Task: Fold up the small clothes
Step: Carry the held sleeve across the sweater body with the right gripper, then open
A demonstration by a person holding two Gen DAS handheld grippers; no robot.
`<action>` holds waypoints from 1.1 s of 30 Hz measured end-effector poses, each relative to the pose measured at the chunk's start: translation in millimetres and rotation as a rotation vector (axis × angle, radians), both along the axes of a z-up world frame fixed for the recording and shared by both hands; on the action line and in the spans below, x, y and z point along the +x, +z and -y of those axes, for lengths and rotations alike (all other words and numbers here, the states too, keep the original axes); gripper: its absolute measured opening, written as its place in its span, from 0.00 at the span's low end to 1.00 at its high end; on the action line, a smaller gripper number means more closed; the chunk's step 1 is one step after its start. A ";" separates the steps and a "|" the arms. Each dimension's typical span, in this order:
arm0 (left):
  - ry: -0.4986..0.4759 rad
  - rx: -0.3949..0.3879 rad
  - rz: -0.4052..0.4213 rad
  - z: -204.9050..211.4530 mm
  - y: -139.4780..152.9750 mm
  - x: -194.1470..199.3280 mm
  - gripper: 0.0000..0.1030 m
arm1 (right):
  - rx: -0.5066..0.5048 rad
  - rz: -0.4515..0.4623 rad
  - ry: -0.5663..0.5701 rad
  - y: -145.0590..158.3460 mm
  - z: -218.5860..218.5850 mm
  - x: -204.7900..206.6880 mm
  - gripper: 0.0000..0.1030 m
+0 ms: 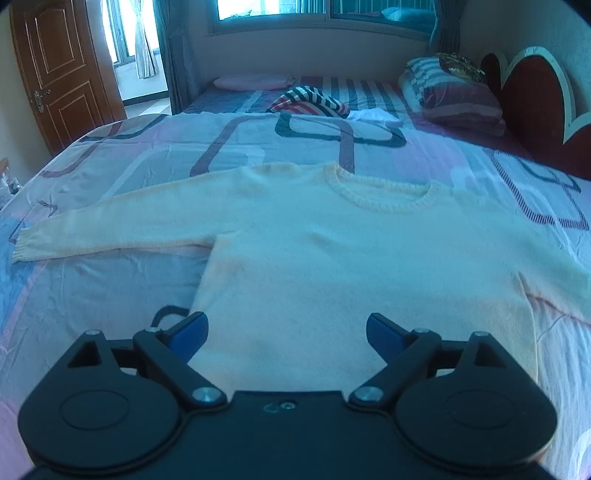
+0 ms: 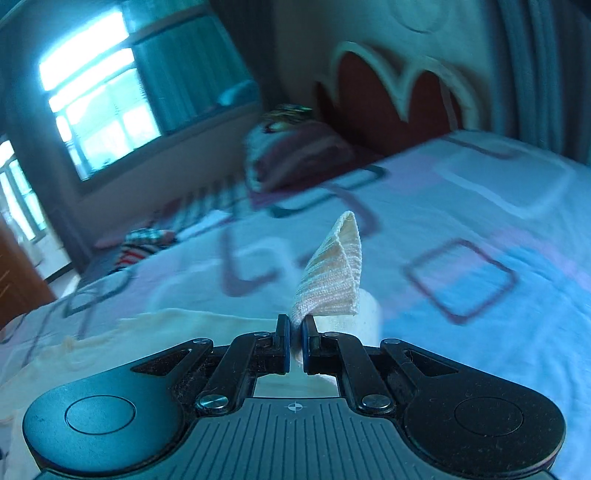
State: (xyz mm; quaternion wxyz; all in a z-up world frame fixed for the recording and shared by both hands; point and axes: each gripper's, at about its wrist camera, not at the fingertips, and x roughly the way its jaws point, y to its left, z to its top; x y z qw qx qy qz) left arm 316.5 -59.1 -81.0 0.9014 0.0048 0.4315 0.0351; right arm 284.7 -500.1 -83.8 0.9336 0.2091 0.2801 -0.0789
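Lying flat on a bed, a cream knitted sweater (image 1: 332,251) is spread front-up over a pale bedsheet (image 1: 122,291) printed with rounded dark squares. Seen from the left wrist, the left gripper (image 1: 287,334) hangs over the sweater's lower body, its two blue-padded fingers (image 1: 192,332) spread wide apart with nothing between them; the left one sits near the garment's side edge. Ahead of the gripper lies the ribbed round collar (image 1: 380,197), and one sleeve (image 1: 110,225) stretches out straight to the gripper's left, its ribbed cuff at the far end.

Seen from the right wrist, the right gripper (image 2: 294,330) has its jaws pressed together on the ribbed cuff (image 2: 332,280) of the other sleeve. The cuff stands up in a pointed fold just beyond the fingertips, lifted off the sheet. More of the cream knit lies below and to the left of this gripper. This view is blurred.

Far ahead of both grippers sit a striped pillow (image 1: 310,101), a stack of folded bedding (image 1: 450,92), and a red headboard (image 1: 532,103) with white scalloped trim. A window (image 1: 325,11) and a brown wooden door (image 1: 62,70) stand beyond.
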 end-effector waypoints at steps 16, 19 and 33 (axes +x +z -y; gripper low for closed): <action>-0.040 -0.128 -0.001 -92.9 -11.6 50.5 0.87 | 0.012 -0.128 0.388 -40.8 -281.3 103.5 0.06; -0.079 -0.178 -0.025 -95.3 -17.8 58.3 0.84 | 0.035 -0.148 0.388 -45.9 -293.7 101.4 0.06; -0.222 -0.420 -0.228 -11.0 -71.8 96.1 0.48 | -0.119 -0.177 0.133 -36.7 -205.2 25.7 0.54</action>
